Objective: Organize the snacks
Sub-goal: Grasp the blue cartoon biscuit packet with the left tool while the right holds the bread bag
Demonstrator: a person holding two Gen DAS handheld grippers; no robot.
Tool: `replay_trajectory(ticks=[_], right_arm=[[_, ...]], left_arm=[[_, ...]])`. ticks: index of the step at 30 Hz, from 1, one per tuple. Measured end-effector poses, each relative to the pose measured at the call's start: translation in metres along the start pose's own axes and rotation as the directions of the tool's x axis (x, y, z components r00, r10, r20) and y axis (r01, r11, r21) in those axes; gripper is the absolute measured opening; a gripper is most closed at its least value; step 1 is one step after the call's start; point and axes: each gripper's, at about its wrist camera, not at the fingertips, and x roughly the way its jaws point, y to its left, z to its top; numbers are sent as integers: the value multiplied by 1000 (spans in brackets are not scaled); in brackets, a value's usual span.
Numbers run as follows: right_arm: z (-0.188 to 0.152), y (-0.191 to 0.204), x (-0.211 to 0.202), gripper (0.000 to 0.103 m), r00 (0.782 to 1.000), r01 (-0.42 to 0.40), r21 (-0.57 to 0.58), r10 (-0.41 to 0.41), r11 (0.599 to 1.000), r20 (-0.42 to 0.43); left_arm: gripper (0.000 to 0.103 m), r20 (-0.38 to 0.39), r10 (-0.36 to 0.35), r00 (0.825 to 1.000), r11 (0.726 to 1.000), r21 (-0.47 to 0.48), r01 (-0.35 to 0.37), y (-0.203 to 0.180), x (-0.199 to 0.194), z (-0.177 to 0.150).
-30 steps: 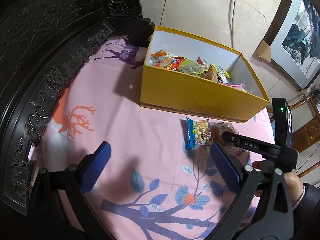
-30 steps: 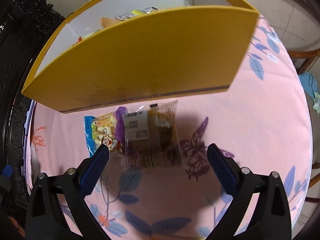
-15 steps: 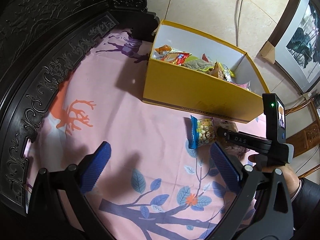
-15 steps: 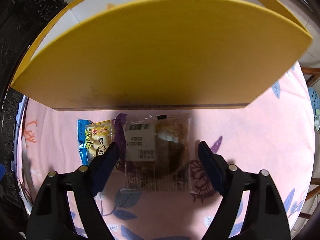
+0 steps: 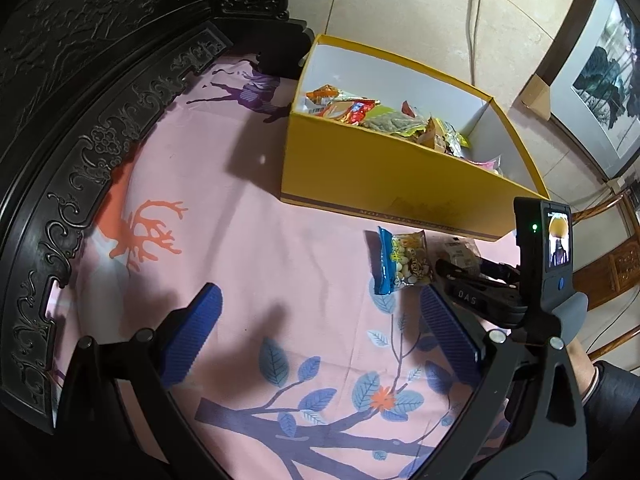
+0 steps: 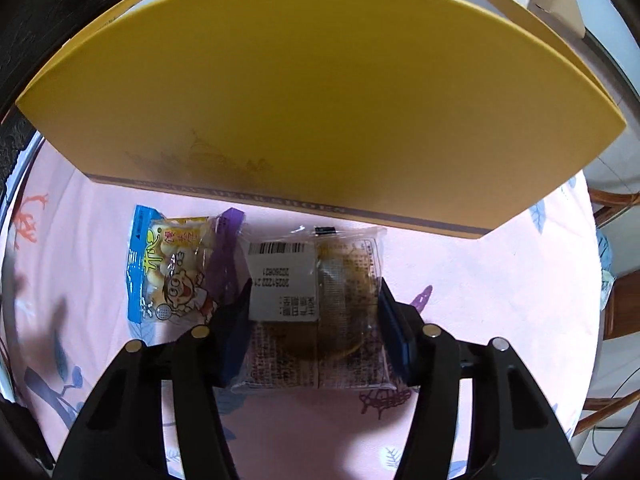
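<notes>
At lower centre of the right wrist view, my right gripper (image 6: 314, 328) pinches a clear-wrapped pastry packet (image 6: 316, 312) on the pink cloth below the yellow box (image 6: 320, 100). Next, I judge: lift it over the wall. My left gripper (image 5: 320, 330) hangs spread, empty.

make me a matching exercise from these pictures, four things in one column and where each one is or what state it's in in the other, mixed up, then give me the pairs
Things:
1. clear-wrapped pastry pack
2. blue-edged snack bag
3. yellow box
4. left gripper

Places or states:
A. wide open, over bare cloth
B. holds a heap of snack packets
C. between the right gripper's fingers
D. flat on the cloth, beside the pastry pack

Pairs: 1-C, 2-D, 3-B, 4-A
</notes>
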Motion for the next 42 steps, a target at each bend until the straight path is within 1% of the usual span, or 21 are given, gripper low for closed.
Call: replay_trajectory(ticks=[5, 10, 17, 22, 26, 30, 34, 37, 40, 42], right_arm=[[-6, 0, -3, 56, 1000, -8, 23, 8, 1000, -12], [-22, -23, -13, 56, 999, -38, 79, 40, 996, -27], [-50, -45, -25, 56, 996, -44, 183, 58, 982, -67], [-64, -57, -30, 56, 994, -52, 237, 74, 970, -83], [-66, -72, -34, 56, 993, -63, 264, 88, 962, -84], [-63, -81, -35, 56, 993, -70, 291, 94, 954, -70], [-66, -95, -37, 56, 992, -81, 306, 105, 949, -65], [-63, -95, -45, 56, 992, -84, 312, 107, 946, -59], [-72, -114, -56, 56, 992, -86, 322, 110, 943, -55], [-76, -120, -55, 56, 993, -83, 331, 108, 940, -56]], left_arm=[[101, 4, 5, 1000, 1000, 10, -5, -2, -2, 0], [101, -13, -10, 1000, 1000, 17, 11, -9, 5, -1], [101, -17, -31, 999, 997, 73, 33, -45, 28, 3], [101, -42, -28, 999, 998, 60, 31, -75, 61, 13], [101, -59, 0, 998, 997, 73, 5, -97, 85, 19], [101, -84, 8, 996, 997, 72, -2, -109, 103, 19], [101, -92, 43, 995, 993, 111, -32, -122, 120, 18], [101, -92, 73, 993, 989, 134, -60, -126, 134, 17], [101, -107, 90, 990, 989, 123, -77, -124, 147, 16], [101, -114, 100, 988, 989, 119, -86, -124, 152, 14]])
